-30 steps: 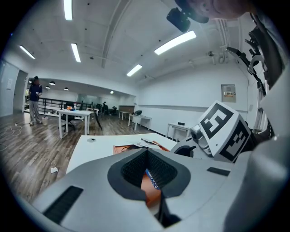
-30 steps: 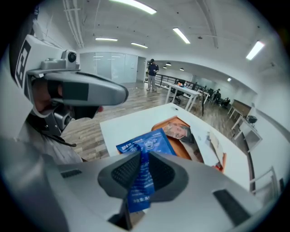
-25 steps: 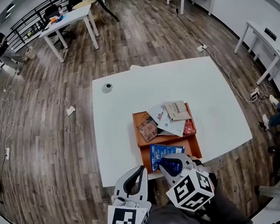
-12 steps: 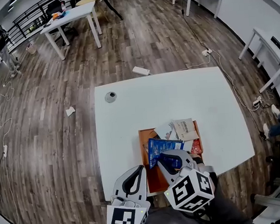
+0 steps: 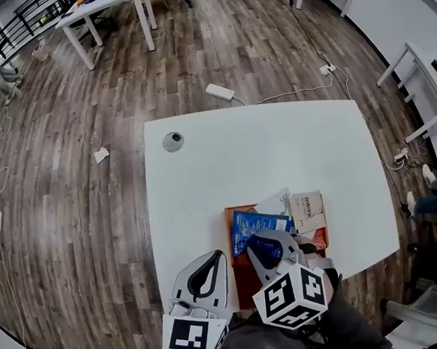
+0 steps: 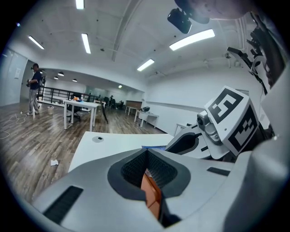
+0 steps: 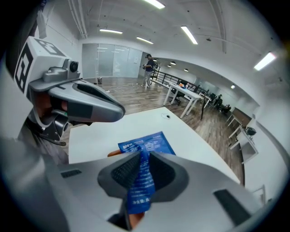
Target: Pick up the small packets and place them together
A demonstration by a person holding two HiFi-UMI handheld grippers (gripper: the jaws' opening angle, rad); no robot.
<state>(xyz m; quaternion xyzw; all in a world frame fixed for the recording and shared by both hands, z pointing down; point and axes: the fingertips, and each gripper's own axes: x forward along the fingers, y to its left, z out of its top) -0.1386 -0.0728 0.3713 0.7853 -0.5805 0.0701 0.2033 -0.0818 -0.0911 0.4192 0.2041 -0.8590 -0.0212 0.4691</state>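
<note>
My right gripper is shut on a blue packet, pinching its near edge. The packet sticks out flat over the left part of the orange tray. The right gripper view shows the blue packet clamped between the pads of the right gripper. A white packet, a beige packet and a red packet lie in the tray to the right. My left gripper hangs shut and empty at the table's front edge, left of the tray. Through the left gripper a sliver of orange tray shows.
The tray sits near the front right of the white table, which has a round cable hole at far left. A power strip and a paper scrap lie on the wood floor. Other white tables stand far off.
The right gripper has carried the blue packet from the tray's near compartment toward its far part, covering the brown packet there. The left gripper stayed put. The head camera shifted.
</note>
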